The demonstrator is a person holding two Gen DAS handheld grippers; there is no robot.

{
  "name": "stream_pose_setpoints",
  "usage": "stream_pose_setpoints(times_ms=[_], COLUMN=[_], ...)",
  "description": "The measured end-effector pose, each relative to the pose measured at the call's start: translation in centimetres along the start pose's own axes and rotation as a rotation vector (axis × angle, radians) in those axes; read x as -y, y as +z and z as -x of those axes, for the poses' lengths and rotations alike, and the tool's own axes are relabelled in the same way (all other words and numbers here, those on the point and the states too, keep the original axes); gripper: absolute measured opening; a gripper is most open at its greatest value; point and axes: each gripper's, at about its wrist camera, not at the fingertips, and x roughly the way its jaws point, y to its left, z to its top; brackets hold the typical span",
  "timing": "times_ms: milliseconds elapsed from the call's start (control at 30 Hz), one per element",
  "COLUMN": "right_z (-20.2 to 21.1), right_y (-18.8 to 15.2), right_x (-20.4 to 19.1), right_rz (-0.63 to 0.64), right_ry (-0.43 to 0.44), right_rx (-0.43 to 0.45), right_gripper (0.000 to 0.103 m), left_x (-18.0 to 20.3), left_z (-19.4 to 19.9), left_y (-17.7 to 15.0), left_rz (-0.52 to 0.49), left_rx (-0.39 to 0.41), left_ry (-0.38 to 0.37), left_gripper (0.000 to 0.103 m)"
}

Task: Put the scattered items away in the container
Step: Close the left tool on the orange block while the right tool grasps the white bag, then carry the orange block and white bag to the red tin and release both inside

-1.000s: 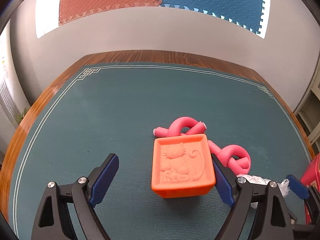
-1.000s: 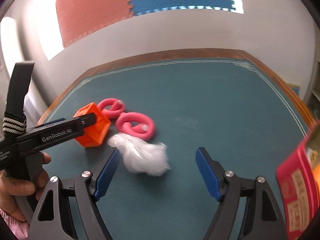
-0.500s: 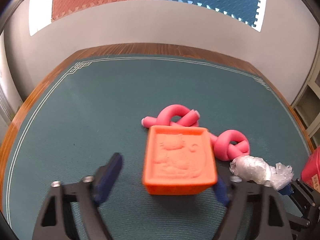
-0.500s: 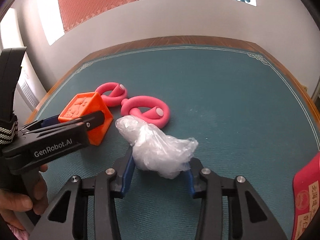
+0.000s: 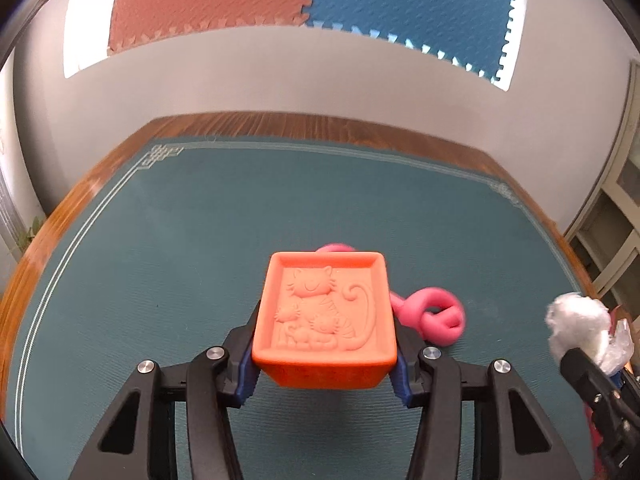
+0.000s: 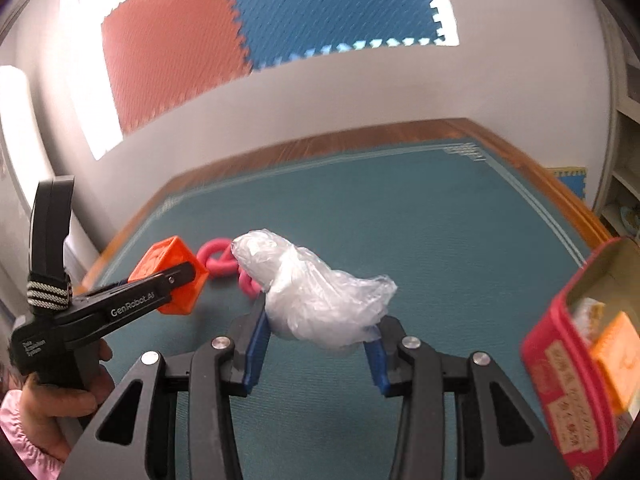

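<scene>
Closed on the orange cube [image 5: 325, 316], jaws of the left gripper [image 5: 325, 364] pressing blue pads against its two side faces; cube lifted off the green mat [image 5: 192, 240], soft-looking and bright orange, top face framed by a raised rim and embossed with a smiling cat and two kittens. Just behind and to the right of it, lying on the mat, the pink foam twists [image 5: 434, 314], bent into pretzel-like loops, one mostly hidden by the cube. Closed likewise on the crumpled plastic bag [image 6: 320, 292], jaws of the right gripper [image 6: 318, 348] squeezing its lower part, the translucent white, wrinkled bundle bulging up and leftward above the pads, held clear of the mat. At the right edge of the right wrist view, the red container [image 6: 568, 376], a blurred box with printed characters on its side, open at the top, with an orange textured piece and a pale item visible inside. Farther out, the wooden rim of the table [image 5: 320, 126] around the mat, then a grey floor and red and blue foam tiles [image 5: 408, 4].
</scene>
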Motion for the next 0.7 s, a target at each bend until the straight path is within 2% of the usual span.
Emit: stream_pose_setpoints(times_ms=[200,400,700], right_z=[3.6,6.7,12.0], right_y=[-0.5,-1.1,-0.3], right_x=[2.2,4.7,10.0], right_rz=[-0.084,-0.117,-0.18], right_ry=[-0.057,-0.14,-0.278], right_rx=[0.083,0.131,0.196], right_gripper=[0.046,0.046,0.046], left_x=[2.9,6.0,12.6], left_z=[2.7,4.5,7.5], left_y=[-0.5,-1.1,-2.5], left_rz=[-0.049,-0.131,-0.223], left_rx=[0.04,0.074,0.089], left_ry=[-0.073,-0.144,-0.282], left_gripper=[0.054,0.054,0.054])
